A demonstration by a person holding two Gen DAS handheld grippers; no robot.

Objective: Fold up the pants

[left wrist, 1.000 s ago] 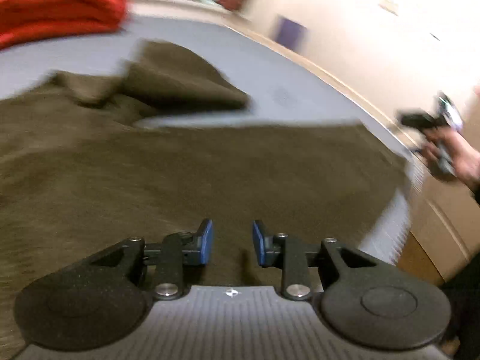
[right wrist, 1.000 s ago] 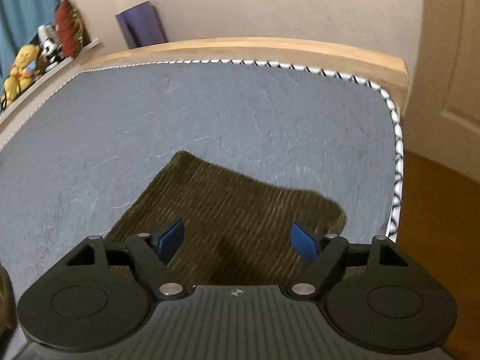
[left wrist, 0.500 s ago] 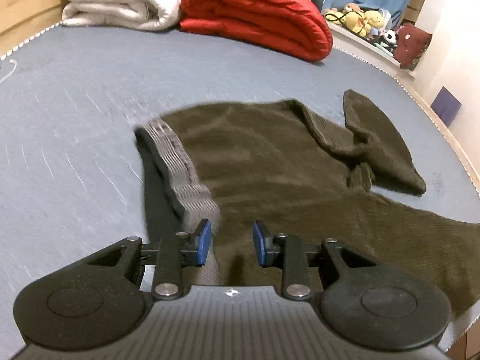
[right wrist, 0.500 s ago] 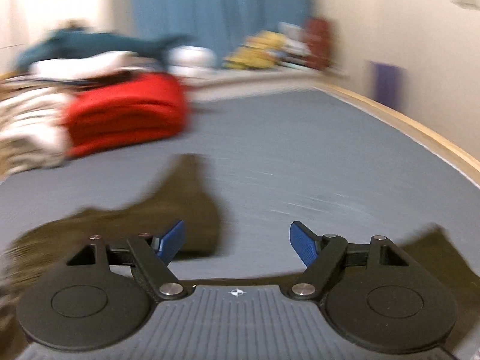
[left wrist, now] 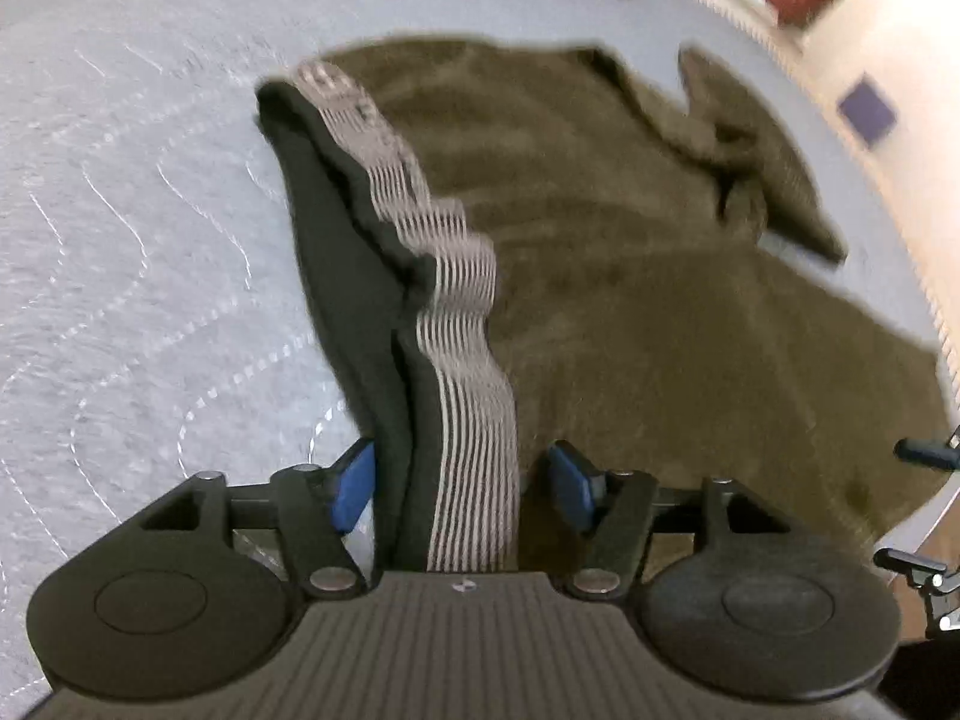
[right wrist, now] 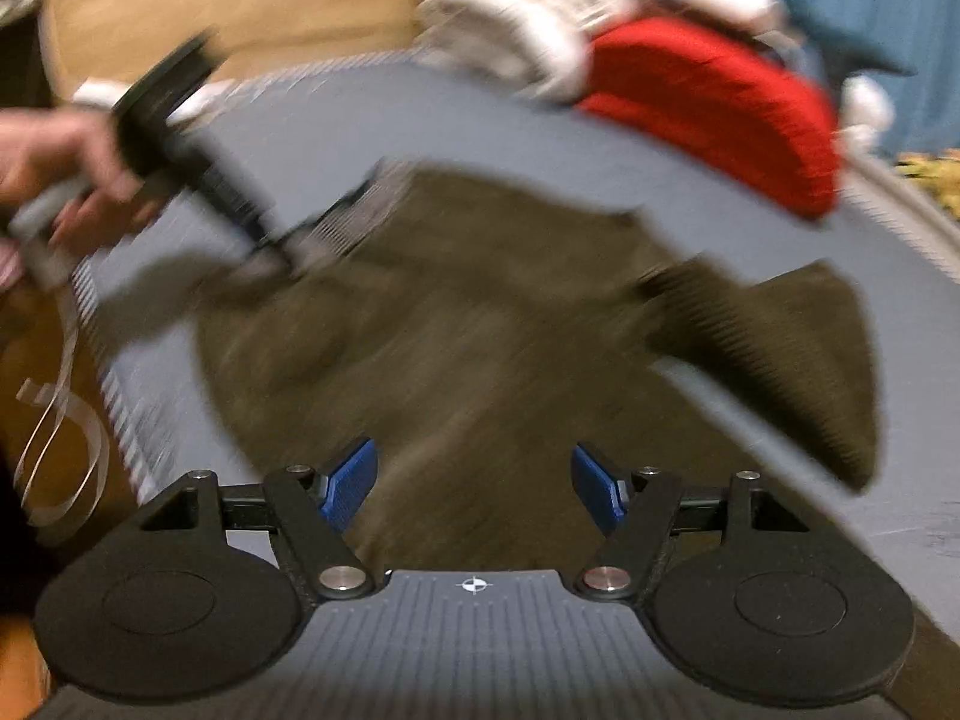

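Left wrist view: my left gripper [left wrist: 461, 477] has its jaws opening, the striped waistband [left wrist: 465, 420] of the pants [left wrist: 630, 300] running up between the blue pads [left wrist: 351, 480], which stand clear of it on the right and seem to brush the dark edge on the left. Pants lie spread on the grey bed [left wrist: 132, 240], legs away to the right. No readable writing; blur hides any label. Right wrist view: my right gripper [right wrist: 474, 489] has its jaws closing with nothing between them, over the pants [right wrist: 450, 330]; one leg end [right wrist: 798, 360] lies flipped at right. Left gripper [right wrist: 198, 180] appears at left in a hand [right wrist: 54, 180], at the waistband. Red bedding [right wrist: 732, 114] behind. No legible text.
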